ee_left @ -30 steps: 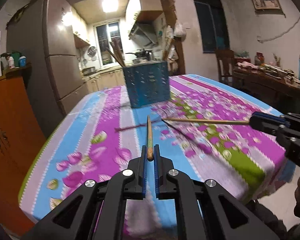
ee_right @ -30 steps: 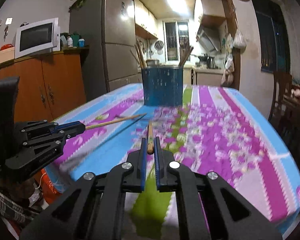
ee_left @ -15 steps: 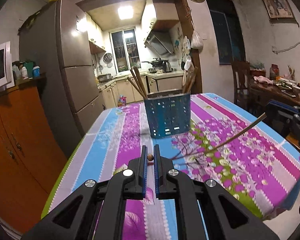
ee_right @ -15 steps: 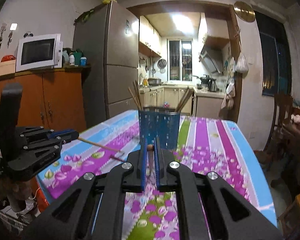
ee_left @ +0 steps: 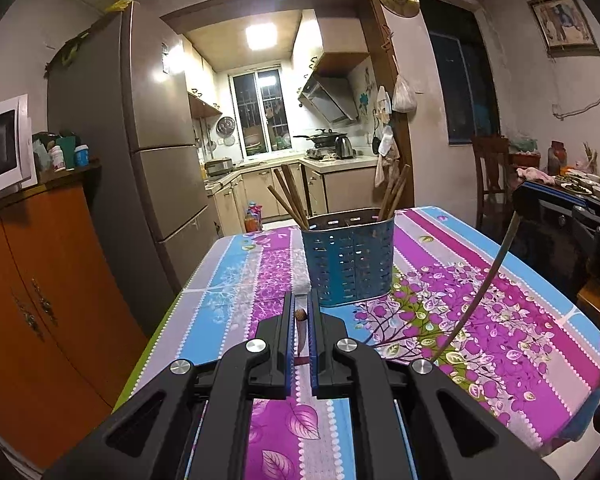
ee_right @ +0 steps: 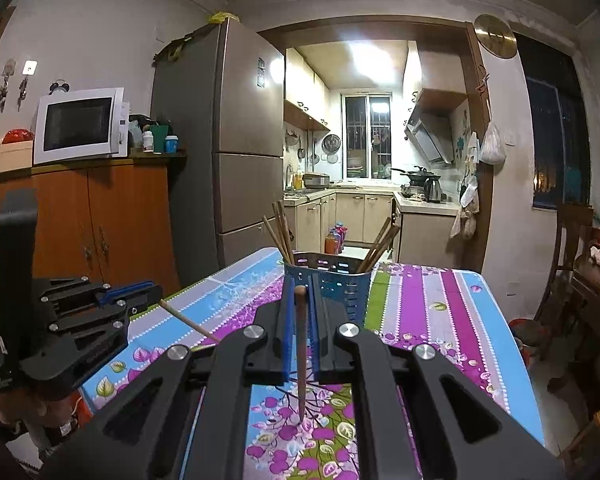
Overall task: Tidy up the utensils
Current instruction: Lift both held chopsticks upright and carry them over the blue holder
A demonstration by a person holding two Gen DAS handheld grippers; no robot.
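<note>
Above floral table [ee_left: 500,320], left gripper [ee_left: 300,312] pinches chopstick [ee_left: 301,334]; right gripper [ee_right: 300,292] pinches second chopstick [ee_right: 300,344]; microwave [ee_right: 78,125] whole only rightward.

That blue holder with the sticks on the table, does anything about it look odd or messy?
Nothing looks spilled or broken. The blue holder stands upright on the tablecloth; its chopsticks lean outward at both ends. Each gripper, left and right, holds one chopstick.
</note>
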